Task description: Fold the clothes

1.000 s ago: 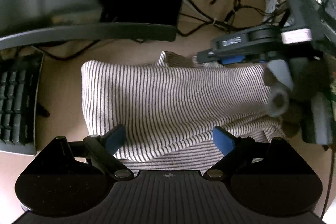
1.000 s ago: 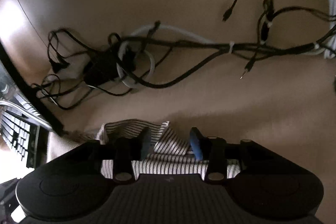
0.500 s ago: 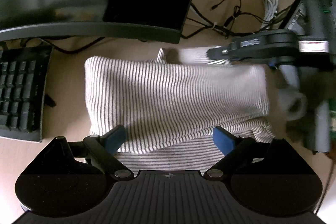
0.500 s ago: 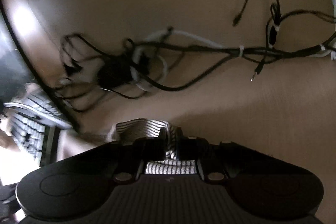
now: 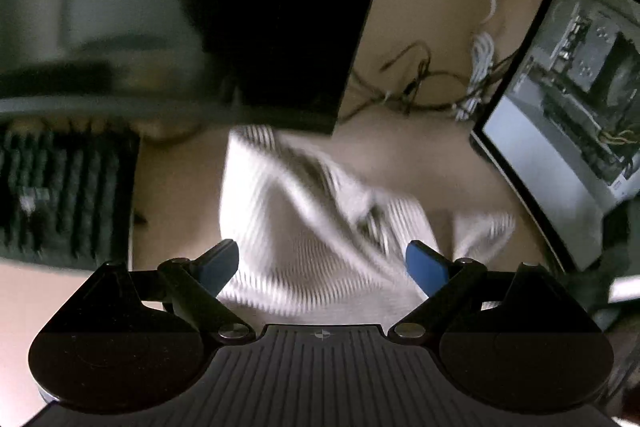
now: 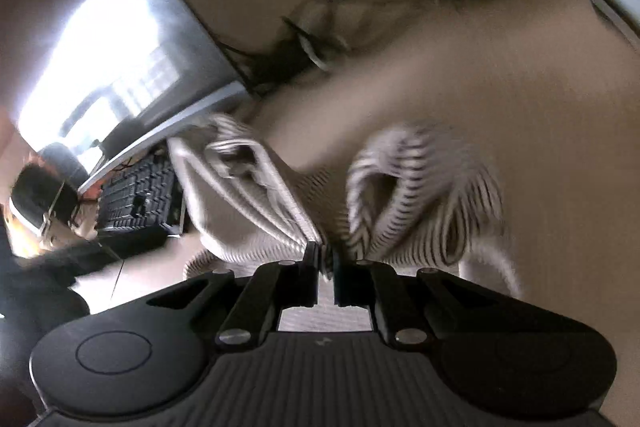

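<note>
A white garment with thin dark stripes (image 5: 304,227) lies rumpled and motion-blurred on the tan desk (image 5: 420,155). My left gripper (image 5: 322,263) hangs open just above its near part, blue pads wide apart, holding nothing. In the right wrist view my right gripper (image 6: 326,259) is shut on a fold of the striped garment (image 6: 416,195), which is lifted and bunches into loops ahead of the fingers.
A dark monitor (image 5: 280,11) and its base stand behind the garment. A black keyboard (image 5: 60,195) lies at left. A second screen (image 5: 568,99) stands at right. Tangled cables (image 5: 432,87) and a white cord lie at the back. The person's dark sleeve (image 6: 48,267) shows at left.
My right gripper closed on the garment's far edge, lifted it and pulled it toward the near side. The flat cloth is now crumpled. My left gripper stayed open and rose slightly.
</note>
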Motion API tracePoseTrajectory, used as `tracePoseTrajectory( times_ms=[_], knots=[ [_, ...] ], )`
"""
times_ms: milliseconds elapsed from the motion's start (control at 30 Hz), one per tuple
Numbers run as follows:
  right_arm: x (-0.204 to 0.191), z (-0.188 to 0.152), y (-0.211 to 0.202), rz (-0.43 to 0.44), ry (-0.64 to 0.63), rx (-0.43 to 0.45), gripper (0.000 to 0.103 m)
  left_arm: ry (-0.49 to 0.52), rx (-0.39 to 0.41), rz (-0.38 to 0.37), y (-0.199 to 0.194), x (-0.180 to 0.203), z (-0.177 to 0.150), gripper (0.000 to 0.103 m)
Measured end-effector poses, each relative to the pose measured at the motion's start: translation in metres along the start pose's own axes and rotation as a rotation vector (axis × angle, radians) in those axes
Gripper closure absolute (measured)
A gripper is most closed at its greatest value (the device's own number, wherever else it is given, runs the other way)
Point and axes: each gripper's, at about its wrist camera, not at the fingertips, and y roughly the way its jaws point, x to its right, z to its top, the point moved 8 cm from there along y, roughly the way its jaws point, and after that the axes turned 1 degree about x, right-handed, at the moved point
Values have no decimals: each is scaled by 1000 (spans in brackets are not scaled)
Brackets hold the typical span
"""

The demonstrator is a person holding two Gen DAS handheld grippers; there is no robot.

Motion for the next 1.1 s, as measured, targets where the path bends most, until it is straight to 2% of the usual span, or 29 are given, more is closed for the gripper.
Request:
tracePoseTrajectory(
  times_ms=[233,300,433,600,700,833,867,933,967,1000,1100],
  knots=[
    [9,-11,11,-13,16,10,97,186,63,-55,8,54,39,9],
    [13,-18,13,-17,28,7,97,243,69,-49,17,67,44,9],
    [21,-25,12,-3,68,13,101,316,18,3,48,74,40,9],
    [25,-24,11,-1,75,25,100,211,-56,13,56,56,17,12],
    [20,-15,-5,-53,-8,69,96,147,-101,19,61,45,4,10],
    [11,26,-24,-21,-75,154,95,63,-160,27,67,31,-14,9],
    [8,40,-26,-16,-90,169,93,42,-175,29,69,27,-19,9],
    [2,65,-17,-37,-137,175,74,-1,-204,33,72,21,-28,9],
    [-1,78,-13,-49,-161,177,70,-22,-219,35,73,17,-32,9],
    [-4,89,-2,-59,-191,163,67,-43,-227,28,73,17,-36,9],
    [-3,112,33,-105,-248,110,67,-79,-235,9,64,19,-43,9]
  ],
)
